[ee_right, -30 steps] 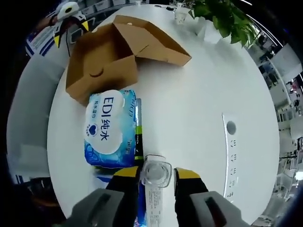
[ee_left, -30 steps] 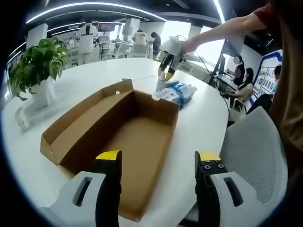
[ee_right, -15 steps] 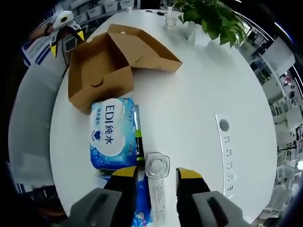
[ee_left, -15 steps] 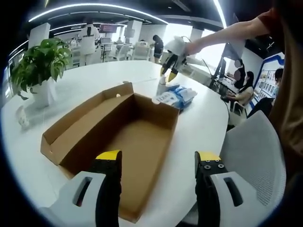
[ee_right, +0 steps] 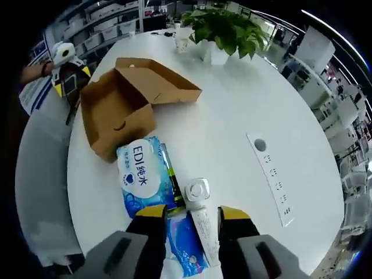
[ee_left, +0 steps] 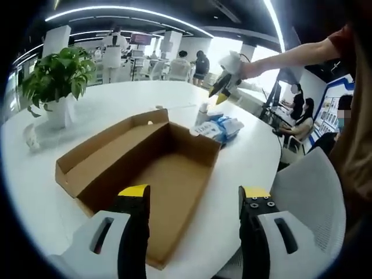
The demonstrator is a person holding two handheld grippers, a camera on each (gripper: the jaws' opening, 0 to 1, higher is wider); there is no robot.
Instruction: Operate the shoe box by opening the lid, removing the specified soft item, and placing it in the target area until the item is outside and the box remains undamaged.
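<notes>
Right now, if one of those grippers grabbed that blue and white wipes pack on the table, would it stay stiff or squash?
The wipes pack looks like a soft, rounded plastic pouch, so it would probably dent and sag. Its glossy film may be slippery. Lying flat beside the open cardboard box, it seems unlikely to roll.

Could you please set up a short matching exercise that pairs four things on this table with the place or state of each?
Things:
1. shoe box
2. wipes pack
3. potted plant
4. socket strip

Descriptions:
A. set flush into the white tabletop
B. open and empty
C. lying on the table beside the box
D. standing at the table's far edge

Pairs: 1-B, 2-C, 3-D, 4-A
</notes>
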